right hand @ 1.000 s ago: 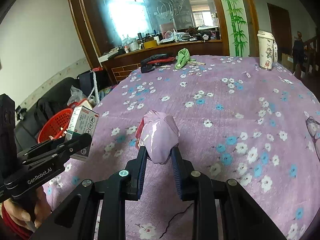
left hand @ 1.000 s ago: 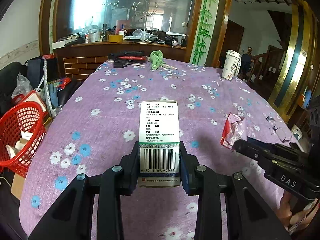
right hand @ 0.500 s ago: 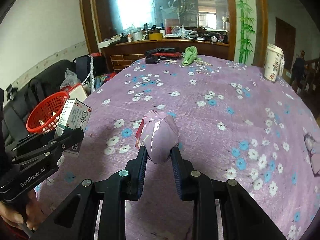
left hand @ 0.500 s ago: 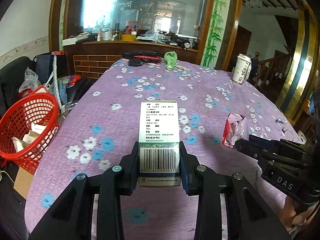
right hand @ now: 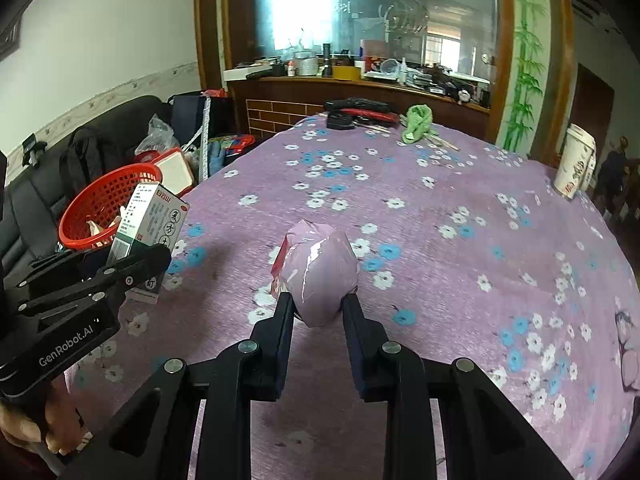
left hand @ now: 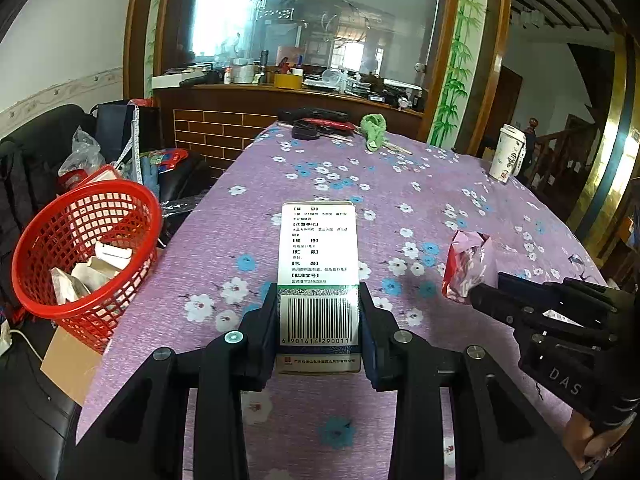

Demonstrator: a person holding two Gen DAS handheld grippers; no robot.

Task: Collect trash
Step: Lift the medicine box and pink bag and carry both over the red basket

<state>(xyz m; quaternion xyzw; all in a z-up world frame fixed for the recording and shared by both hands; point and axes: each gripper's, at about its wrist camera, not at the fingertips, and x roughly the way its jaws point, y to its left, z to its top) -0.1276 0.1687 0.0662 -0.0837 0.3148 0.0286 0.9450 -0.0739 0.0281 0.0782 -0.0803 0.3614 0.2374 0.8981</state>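
Now the left gripper (left hand: 320,320) is clasping the medicine box (left hand: 319,264) and the right gripper (right hand: 316,312) the crumpled wrapper (right hand: 318,268), both above the table (left hand: 400,200), needing steady carrying toward the red basket (left hand: 86,248) at nine o'clock.

The counter's cloth (left hand: 420,200) is purple, scattered with white and blue flowers. The box (left hand: 319,276) in the black left hand-held gripper (left hand: 319,322) is white with black print, a green band and a black barcode (a red mark at its bottom edge). The wrapper (right hand: 320,272) in the black right hand-held gripper (right hand: 316,308) is shiny pale pink with red at one side. Left of both, the basket (left hand: 86,248) is red mesh. Far ahead lies a green cloth (left hand: 373,130); the cup (left hand: 508,158) is white with red pattern.
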